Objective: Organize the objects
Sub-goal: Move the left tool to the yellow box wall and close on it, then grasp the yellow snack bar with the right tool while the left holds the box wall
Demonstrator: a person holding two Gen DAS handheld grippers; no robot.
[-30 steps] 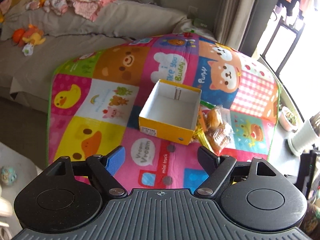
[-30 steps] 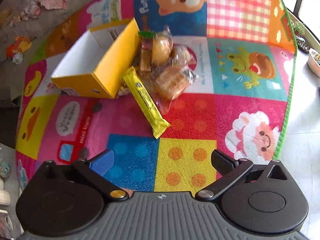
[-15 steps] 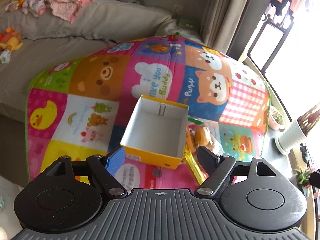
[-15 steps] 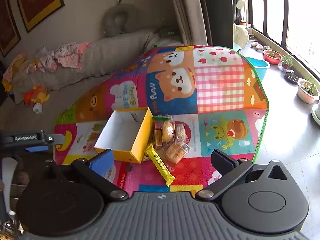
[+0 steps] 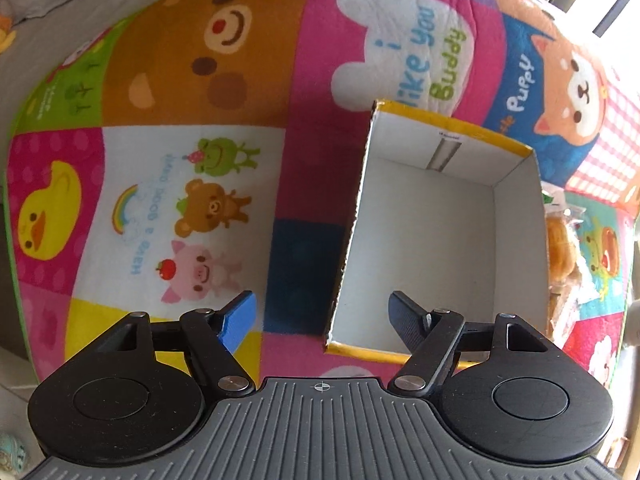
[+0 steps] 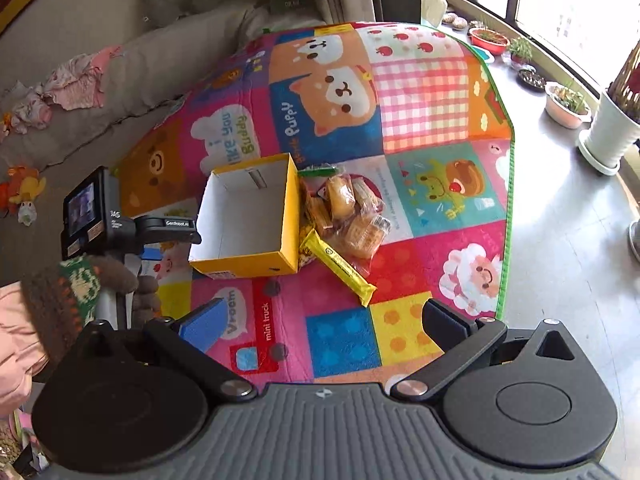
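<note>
An empty yellow box (image 5: 448, 232) with a white inside sits open-topped on the colourful play mat (image 5: 180, 200). My left gripper (image 5: 324, 316) is open and empty, straddling the box's near-left corner. In the right wrist view the box (image 6: 248, 216) has a pile of wrapped snacks (image 6: 348, 212) and a long yellow bar (image 6: 336, 264) at its right side. My right gripper (image 6: 324, 328) is open and empty, high above the mat's near part. The left gripper's body (image 6: 104, 216) shows left of the box.
A grey sofa (image 6: 132, 72) with clothes and toys runs along the back left. Plant pots (image 6: 568, 104) and a white vase (image 6: 608, 132) stand by the window at right. Grey floor (image 6: 568, 240) lies right of the mat.
My left gripper has dropped close to the box's near-left corner. My right gripper has stayed high, drifting a little closer; the left gripper's body now shows beside the box.
</note>
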